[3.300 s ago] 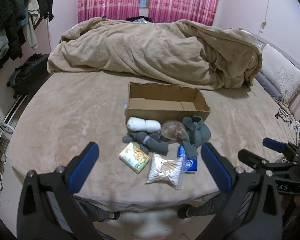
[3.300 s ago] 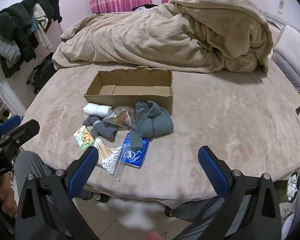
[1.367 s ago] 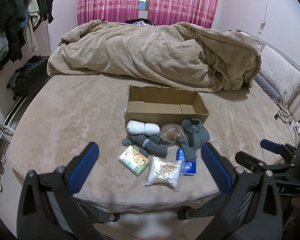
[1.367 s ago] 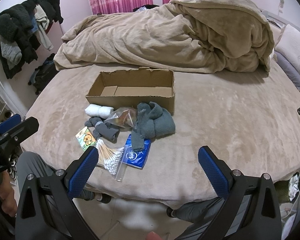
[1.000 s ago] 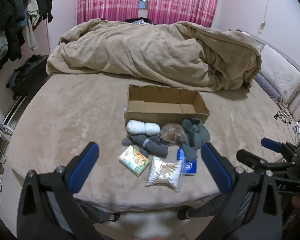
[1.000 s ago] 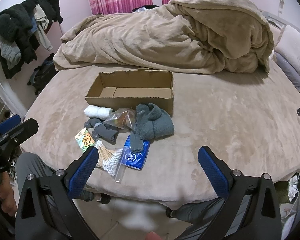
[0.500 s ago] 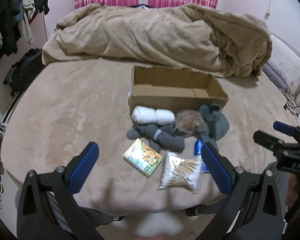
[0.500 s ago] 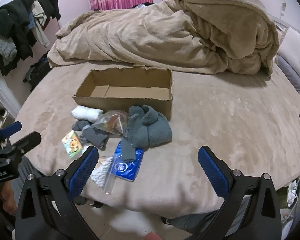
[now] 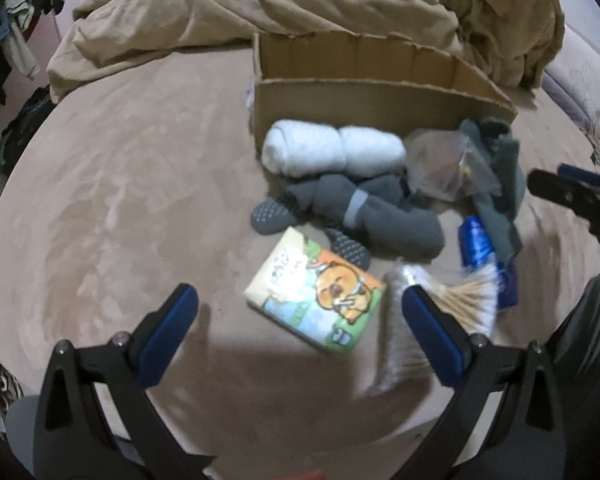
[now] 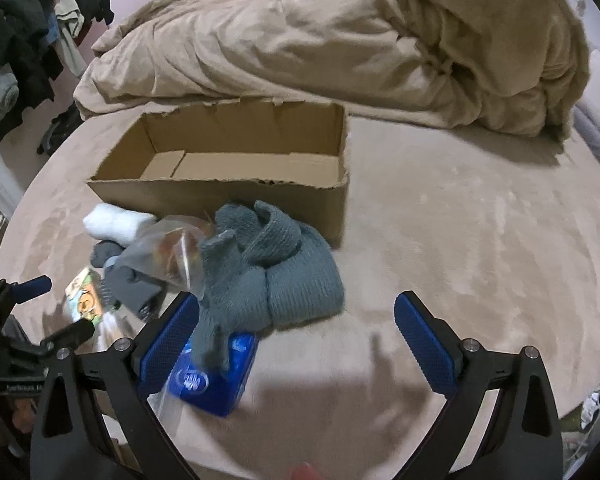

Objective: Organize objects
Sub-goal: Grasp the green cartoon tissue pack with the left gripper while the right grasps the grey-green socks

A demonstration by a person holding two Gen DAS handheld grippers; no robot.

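Both tools have dropped in close over the pile at the bed's near edge vs a sec ago, when we hung back w/ the whole bed in view. We read that as approach done, first pick about to start; nothing is in the cardboard box [image 10: 236, 168] yet, its floor shows bare.

Left tool [image 9: 300, 312] is spread wide, holding nothing, hovering just short of the cartoon packet [image 9: 316, 292], which lies flat between its fingers' line of sight. Right tool [image 10: 296, 320] is also wide and empty, its left pad just beside the grey knit [image 10: 268, 272] and over the blue pack [image 10: 216, 376].

Box sits mid-bed, open top, torn rim, stiff corrugated walls. Pile touches its near wall.

Materials etc:
- white sock roll [image 9: 332, 152]: soft, plump cylinder, against the box wall
- dark grey socks [image 9: 364, 216]: fleecy, rubber grip dots on soles, loosely tangled
- clear zip bag [image 9: 444, 164]: crinkly, contents blurred, can't tell what
- cotton swabs [image 9: 452, 304] in thin clear bag: slippery, wooden sticks fanned
- grey knit: chunky ribbed, floppy, draped over the blue pack
- cartoon packet: flat, glossy, rectangular, prob easiest first grab

Bed cover is short plush, so flat things may sink a bit
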